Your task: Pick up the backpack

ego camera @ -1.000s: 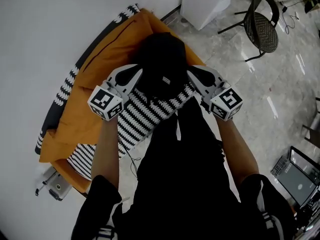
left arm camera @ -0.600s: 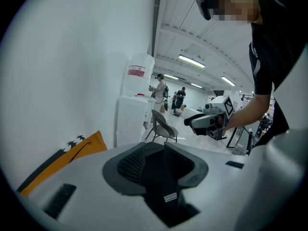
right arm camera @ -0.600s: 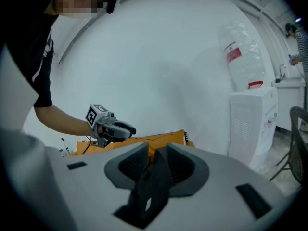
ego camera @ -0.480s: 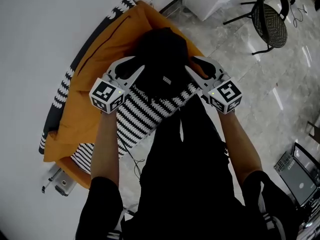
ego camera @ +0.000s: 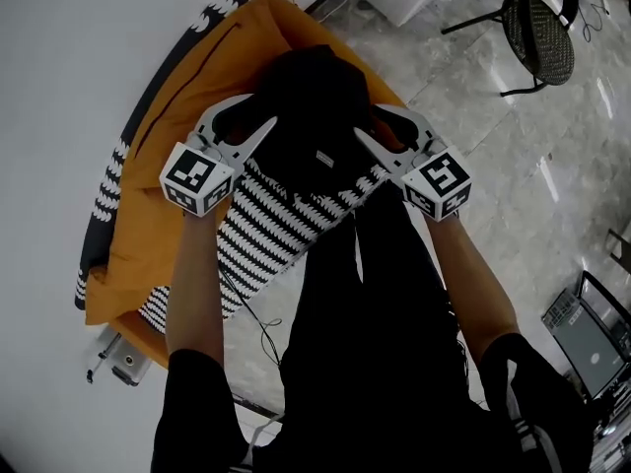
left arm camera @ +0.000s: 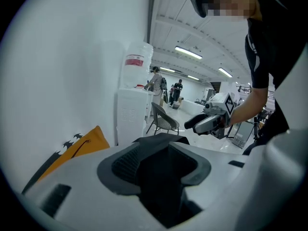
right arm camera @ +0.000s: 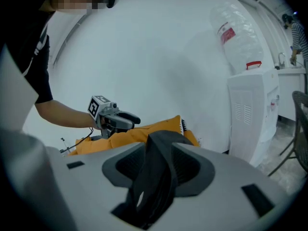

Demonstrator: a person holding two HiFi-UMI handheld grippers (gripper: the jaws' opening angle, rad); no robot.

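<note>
Black backpack (ego camera: pixel 314 95) is seen lying on an orange cushion (ego camera: pixel 163 210) set against the white wall (ego camera: pixel 69 57); its near edge sits on a black-and-white striped cloth (ego camera: pixel 271 227) draped over the cushion's front.

Left gripper (ego camera: pixel 254 116) is placed at the pack's left side and right gripper (ego camera: pixel 370 124) at its right side, with the pack between them; both are pointed away from the person and tilted slightly down.

Left gripper: jaws are caught mid-opening; dark pack fabric (left arm camera: pixel 166 177) is seen filling the gap between the pads, but a clamp on it is not shown, so it is read as released.

Right gripper: jaws are also mid-opening and already spread wide; a black strap (right arm camera: pixel 156 172) is seen standing in the gap, twisted and loose, with daylight visible beside it; it is not pinched.

Each gripper is visible in the other's view, held level with it across the pack.

Surroundings: a water dispenser (left arm camera: pixel 131 117) with a bottle on top stands by the wall past the cushion; a mesh chair (ego camera: pixel 537 33) stands on the glossy tiled floor (ego camera: pixel 493 175); an open laptop (ego camera: pixel 584 338) is seen at the right edge.
</note>
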